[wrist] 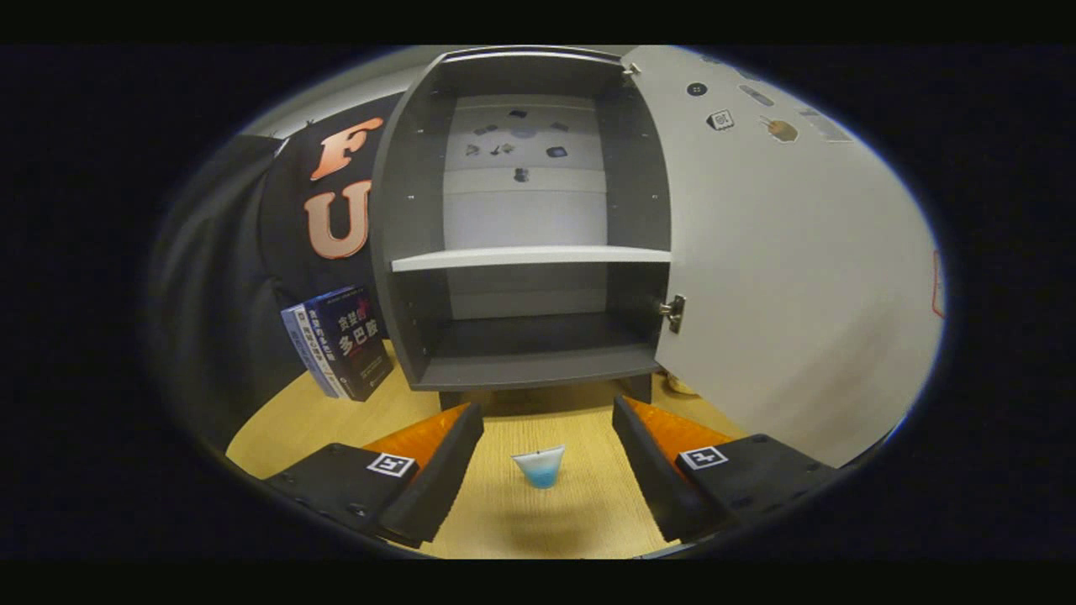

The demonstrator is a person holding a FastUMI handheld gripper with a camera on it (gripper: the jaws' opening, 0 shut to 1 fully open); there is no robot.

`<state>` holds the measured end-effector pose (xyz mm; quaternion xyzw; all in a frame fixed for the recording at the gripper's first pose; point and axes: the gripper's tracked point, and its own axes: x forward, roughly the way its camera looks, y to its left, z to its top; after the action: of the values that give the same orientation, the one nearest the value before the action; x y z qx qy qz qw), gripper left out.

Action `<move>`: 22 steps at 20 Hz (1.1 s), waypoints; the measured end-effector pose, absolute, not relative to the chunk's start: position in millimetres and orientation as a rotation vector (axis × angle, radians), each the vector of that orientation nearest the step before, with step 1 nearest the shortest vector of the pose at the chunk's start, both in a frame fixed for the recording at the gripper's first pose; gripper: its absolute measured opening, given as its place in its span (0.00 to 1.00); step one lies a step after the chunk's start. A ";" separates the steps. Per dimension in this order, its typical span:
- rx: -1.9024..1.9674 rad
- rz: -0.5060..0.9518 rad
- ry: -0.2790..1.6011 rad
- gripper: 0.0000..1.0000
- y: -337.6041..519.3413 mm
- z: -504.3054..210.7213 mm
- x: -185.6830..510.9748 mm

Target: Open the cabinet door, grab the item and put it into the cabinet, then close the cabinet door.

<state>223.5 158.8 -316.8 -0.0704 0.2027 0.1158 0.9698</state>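
I am seeing two books (pixel 340 343) leaning upright against the black cloth wall (pixel 252 252), the front one showing a dark blue cover. They are standing on the light wooden tabletop (pixel 277 428), which is stretching toward me. Small flat stickers or magnets (pixel 517 143) are dotting a pale panel further back.

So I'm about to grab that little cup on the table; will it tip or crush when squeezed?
The cup looks small and thin-walled, so probably light and easily crushed. It narrows toward its base, so a one-sided nudge may tip it. It stands between the open gripper's fingers, untouched; closing gently seems wise.
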 end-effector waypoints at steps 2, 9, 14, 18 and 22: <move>-0.169 0.257 0.454 0.98 157.6 -342.3 229.1; -0.186 0.342 0.618 0.96 152.4 -422.7 239.1; -0.179 0.380 0.677 0.97 149.5 -444.9 246.8; -0.194 0.398 0.694 0.66 148.7 -447.5 248.8; -0.195 0.365 0.727 0.64 145.7 -436.8 247.3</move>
<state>247.3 145.7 -436.8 -0.0947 0.3532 0.1772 0.9137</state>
